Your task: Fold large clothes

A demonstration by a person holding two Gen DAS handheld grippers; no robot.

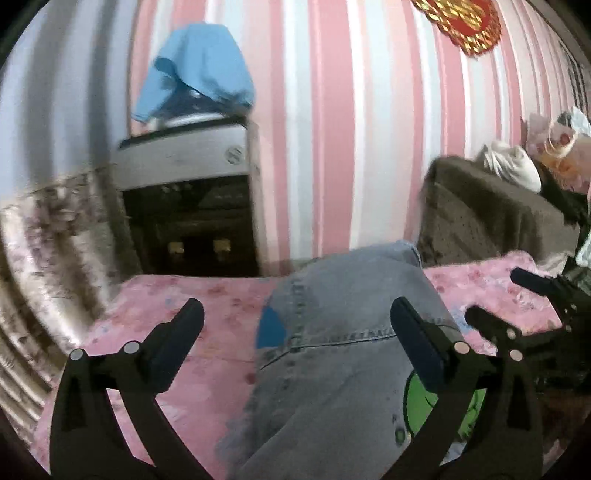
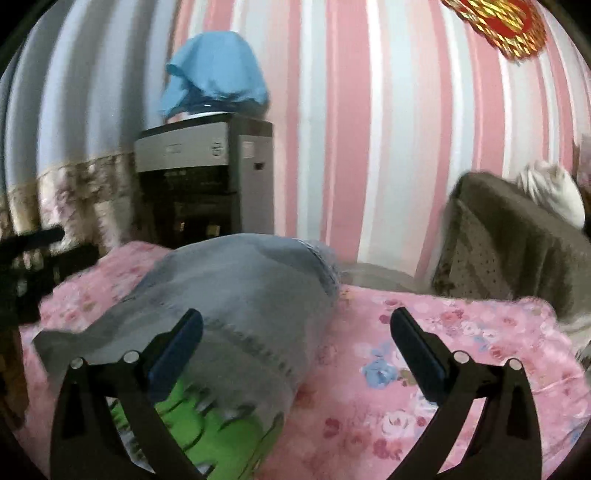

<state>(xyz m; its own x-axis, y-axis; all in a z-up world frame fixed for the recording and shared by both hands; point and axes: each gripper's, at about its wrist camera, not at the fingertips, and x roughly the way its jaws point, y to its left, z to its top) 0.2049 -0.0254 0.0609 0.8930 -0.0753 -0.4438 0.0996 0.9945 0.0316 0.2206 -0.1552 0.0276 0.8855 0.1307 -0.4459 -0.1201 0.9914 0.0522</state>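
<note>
A grey-blue denim garment (image 1: pixel 332 350) lies folded on a pink floral bedsheet (image 1: pixel 177 369), with a green patch (image 1: pixel 421 402) showing at its near end. My left gripper (image 1: pixel 297 308) is open above the denim, and nothing is between its fingers. In the right wrist view the same denim garment (image 2: pixel 240 295) lies left of centre, over the green patch (image 2: pixel 207 424). My right gripper (image 2: pixel 297 317) is open and empty, its left finger over the denim and its right finger over the bedsheet (image 2: pixel 424 387). Each gripper shows in the other's view: the right gripper (image 1: pixel 500 295), the left gripper (image 2: pixel 62 243).
A grey water dispenser (image 1: pixel 184 162) with a blue cloth (image 1: pixel 199 66) draped on top stands against the pink striped wall (image 1: pixel 332 129). A brown covered seat (image 2: pixel 517 240) with a white bundle (image 2: pixel 550 192) is at the right. A red and gold ornament (image 2: pixel 498 26) hangs high.
</note>
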